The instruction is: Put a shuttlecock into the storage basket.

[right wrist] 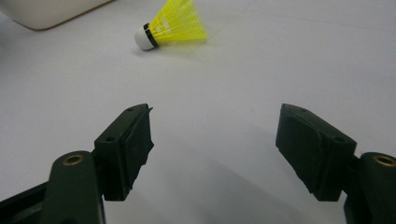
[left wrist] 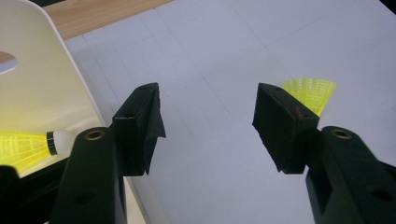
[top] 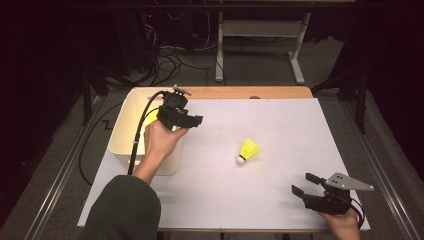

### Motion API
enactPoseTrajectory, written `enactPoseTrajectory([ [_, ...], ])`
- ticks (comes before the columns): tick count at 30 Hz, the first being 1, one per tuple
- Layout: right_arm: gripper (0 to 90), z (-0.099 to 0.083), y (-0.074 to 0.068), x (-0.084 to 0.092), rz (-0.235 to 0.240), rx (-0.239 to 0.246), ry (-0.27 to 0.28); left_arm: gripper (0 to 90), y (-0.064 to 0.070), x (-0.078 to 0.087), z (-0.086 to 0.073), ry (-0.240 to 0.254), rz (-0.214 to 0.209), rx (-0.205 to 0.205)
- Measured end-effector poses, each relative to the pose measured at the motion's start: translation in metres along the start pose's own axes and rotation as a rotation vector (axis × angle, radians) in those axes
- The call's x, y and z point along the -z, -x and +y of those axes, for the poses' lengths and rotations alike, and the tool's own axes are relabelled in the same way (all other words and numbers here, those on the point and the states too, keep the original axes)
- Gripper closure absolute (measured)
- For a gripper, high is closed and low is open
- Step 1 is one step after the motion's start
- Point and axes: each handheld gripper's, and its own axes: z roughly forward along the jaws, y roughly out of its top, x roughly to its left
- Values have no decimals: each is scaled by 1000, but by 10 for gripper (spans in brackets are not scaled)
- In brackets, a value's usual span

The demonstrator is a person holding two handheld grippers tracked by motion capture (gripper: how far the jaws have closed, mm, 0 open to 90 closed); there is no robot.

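— Judging by the layout, how far along is the tidying of shuttlecocks into the bin (top: 120, 130)?

— Roughly halfway, I'd say. One yellow shuttlecock (left wrist: 28, 145) already lies inside the bin, seen at the edge of the left gripper view. The other shuttlecock (top: 247, 151) is on the white table (top: 280, 200), near the middle, cork end toward the person, well apart from both grippers.

— What are the grippers doing?

— The left gripper (top: 192, 120) hangs over the bin's right rim, jaws spread wide with nothing between them. From its own camera the jaws point out over the table, and the loose shuttlecock's skirt peeks out behind the right-hand jaw.

— And the right one?

— The right gripper (top: 305, 184) rests low near the table's front right corner, jaws likewise released and empty, aimed toward the shuttlecock ahead of it.

— So what's left?

— Picking up that last shuttlecock and dropping it in the bin. Either gripper could take it; neither is close yet.
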Motion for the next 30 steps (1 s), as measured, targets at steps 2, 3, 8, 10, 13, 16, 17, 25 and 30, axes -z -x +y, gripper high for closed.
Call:
enactPoseTrajectory([
  [2, 273, 0, 0, 0, 0, 0, 0, 424, 1, -1, 0, 2, -4, -1],
  [3, 273, 0, 0, 0, 0, -1, 0, 424, 2, -1, 0, 1, -4, -2],
  [8, 273, 0, 0, 0, 0, -2, 1, 423, 6, -3, 0, 1, -7, -13],
  [10, 273, 0, 0, 0, -1, -2, 1, 421, 7, -3, -1, -1, -8, -19],
  [13, 272, 0, 0, 0, 0, -2, 1, 420, 9, -4, -1, 1, -13, -22],
  [16, 273, 0, 0, 0, 0, -1, 1, 420, 11, -4, -1, 6, -18, -21],
  [17, 273, 0, 0, 0, 0, -1, 1, 420, 12, -5, -1, 5, -19, -24],
  [25, 273, 0, 0, 0, 0, -1, 1, 419, 18, -9, -2, 5, -33, -33],
  [30, 273, 0, 0, 0, 1, 0, 1, 417, 21, -14, -2, 4, -40, -35],
])
